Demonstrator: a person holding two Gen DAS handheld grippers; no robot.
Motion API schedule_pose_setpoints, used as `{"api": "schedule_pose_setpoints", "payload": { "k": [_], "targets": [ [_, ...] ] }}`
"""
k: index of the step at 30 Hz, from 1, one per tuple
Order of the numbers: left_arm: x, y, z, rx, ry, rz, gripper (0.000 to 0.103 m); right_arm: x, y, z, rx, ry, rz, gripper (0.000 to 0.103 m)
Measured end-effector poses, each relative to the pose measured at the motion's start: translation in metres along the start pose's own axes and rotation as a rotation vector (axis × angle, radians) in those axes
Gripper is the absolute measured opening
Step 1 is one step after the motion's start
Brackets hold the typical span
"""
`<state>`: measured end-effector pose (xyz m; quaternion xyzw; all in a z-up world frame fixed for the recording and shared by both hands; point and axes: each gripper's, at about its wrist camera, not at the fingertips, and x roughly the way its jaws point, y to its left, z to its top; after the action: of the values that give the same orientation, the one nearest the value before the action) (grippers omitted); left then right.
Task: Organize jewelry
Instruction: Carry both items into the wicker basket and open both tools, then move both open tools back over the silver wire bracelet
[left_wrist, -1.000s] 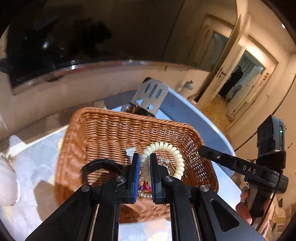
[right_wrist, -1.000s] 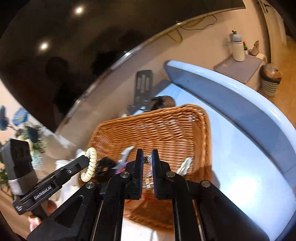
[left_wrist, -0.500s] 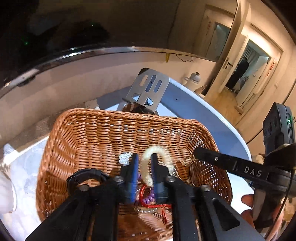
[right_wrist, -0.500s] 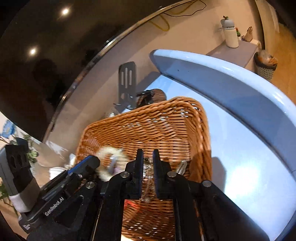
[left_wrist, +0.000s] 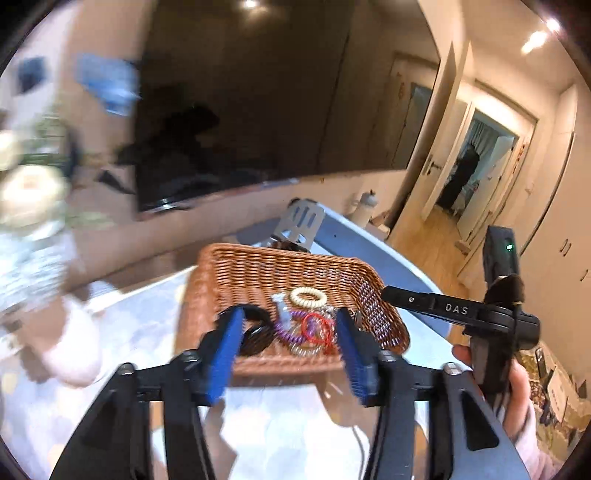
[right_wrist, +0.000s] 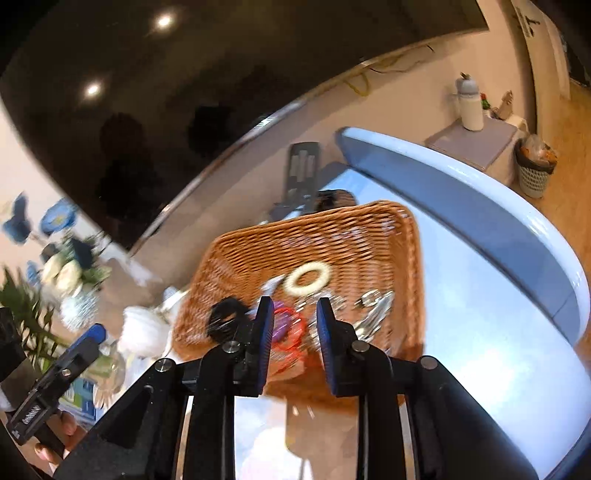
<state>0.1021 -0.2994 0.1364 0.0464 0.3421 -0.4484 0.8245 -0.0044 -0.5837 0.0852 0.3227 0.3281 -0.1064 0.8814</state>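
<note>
1. Left gripper (left_wrist: 288, 339): nearest to its camera; jaws wide apart and opening; blue pads (left_wrist: 225, 354) bare, nothing between them; it hangs over the near rim of the basket, apart from the contents.
2. Right gripper (right_wrist: 295, 328): jaws narrowly parted and opening; nothing pinched between the pads; it hangs over the near part of the basket; in the left wrist view it enters from the right, with the person's hand (left_wrist: 513, 384) on its handle.
3. Wicker basket (left_wrist: 236, 266): brown, rectangular with rounded corners; stands on the pale glossy surface (right_wrist: 480, 332); all the jewelry lies inside it.
4. Basket contents, near end: black band (left_wrist: 255, 325) at the left; purple coil (left_wrist: 291, 332) and red loop (left_wrist: 317, 325) tangled over a clear coil in the middle; silver metal pieces (right_wrist: 373, 306) at the right, too blurred to name.
5. Cream coil ring (left_wrist: 307, 296): lies flat on the basket floor, behind the tangle, toward the far wall; free of both grippers.
6. Beyond the basket: a grey slotted metal stand (left_wrist: 301, 221) and a small dark object just behind the far rim; identity of the dark object unclear.
7. Left of the basket: white and blue flowers (right_wrist: 62, 273), blurred; a pale soft shape beside them.
8. Far field: large dark screen (left_wrist: 240, 110) on the wall; an open doorway (left_wrist: 476, 166) at right; a wastebasket (right_wrist: 533, 170) on the wooden floor.
</note>
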Motion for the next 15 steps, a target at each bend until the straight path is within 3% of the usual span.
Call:
{"api": "schedule_pose_setpoints", "payload": {
  "k": [2, 5, 9, 13, 15],
  "targets": [
    [-0.036, 0.011, -0.011, -0.018, -0.032, -0.018, 0.077, -0.009, 0.018, -0.013, -0.032, -0.004, 0.026, 0.032],
    [-0.086, 0.03, -0.03, -0.033, -0.082, -0.035, 0.078, -0.021, 0.049, -0.04, -0.075, -0.006, 0.099, 0.038],
    [-0.141, 0.057, -0.061, -0.044, -0.122, 0.038, 0.079, -0.023, 0.096, -0.081, -0.163, 0.004, 0.184, 0.046],
    [-0.162, 0.085, -0.09, -0.066, -0.112, 0.127, 0.079, -0.004, 0.138, -0.121, -0.262, 0.05, 0.204, 0.063],
    [-0.167, 0.103, -0.107, -0.1, -0.102, 0.143, 0.079, 0.012, 0.156, -0.141, -0.298, 0.095, 0.204, 0.065]
  ]
}}
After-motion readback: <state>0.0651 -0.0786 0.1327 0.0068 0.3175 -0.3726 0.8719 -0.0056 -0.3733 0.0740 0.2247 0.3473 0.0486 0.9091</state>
